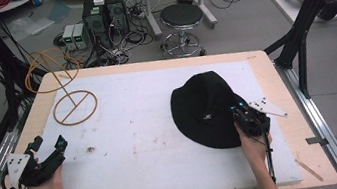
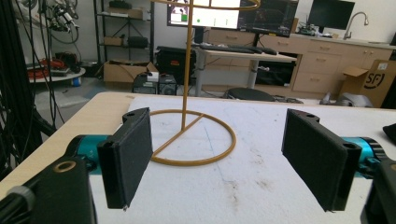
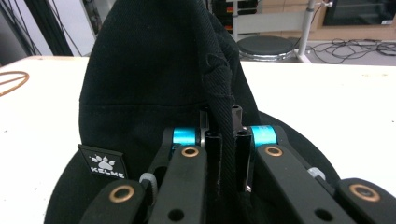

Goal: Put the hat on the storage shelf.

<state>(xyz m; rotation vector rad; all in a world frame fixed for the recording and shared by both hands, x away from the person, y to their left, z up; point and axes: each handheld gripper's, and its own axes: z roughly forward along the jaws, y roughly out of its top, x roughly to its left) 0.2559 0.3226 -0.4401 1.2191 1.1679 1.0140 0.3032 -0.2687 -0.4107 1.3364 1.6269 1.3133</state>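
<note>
The right gripper [image 3: 223, 140] has its jaws clenched on a fold of the black hat [image 3: 154, 79], the cloth pinched up between them in the right gripper view. In the high view this gripper [image 1: 240, 110] sits at the lower right edge of the hat [image 1: 204, 107], right of centre in the frame, with the hand [image 1: 252, 145] behind it coming up from the bottom edge and the forearm nearly straight. A small patch with a paw print [image 3: 102, 162] shows on the hat's band at the lower left of the right gripper view.

The left gripper [image 2: 217, 154] has its jaws released, wide apart with nothing between them, pointing at the base ring of the wire stand [image 2: 194, 140]. In the high view it [image 1: 48, 152] lies low at the lower left of the frame, held in the left hand [image 1: 48, 185], well apart from the stand [image 1: 68, 97] in the upper left.

There is one hat, one stand, two grippers.

The surface [image 1: 136, 129] is a white sheet on a pale wooden board, with a few dark smudges. Beyond it, at the top of the frame, stand a round stool [image 1: 181, 16] and computer boxes [image 1: 104, 10] with cables on a grey floor.
</note>
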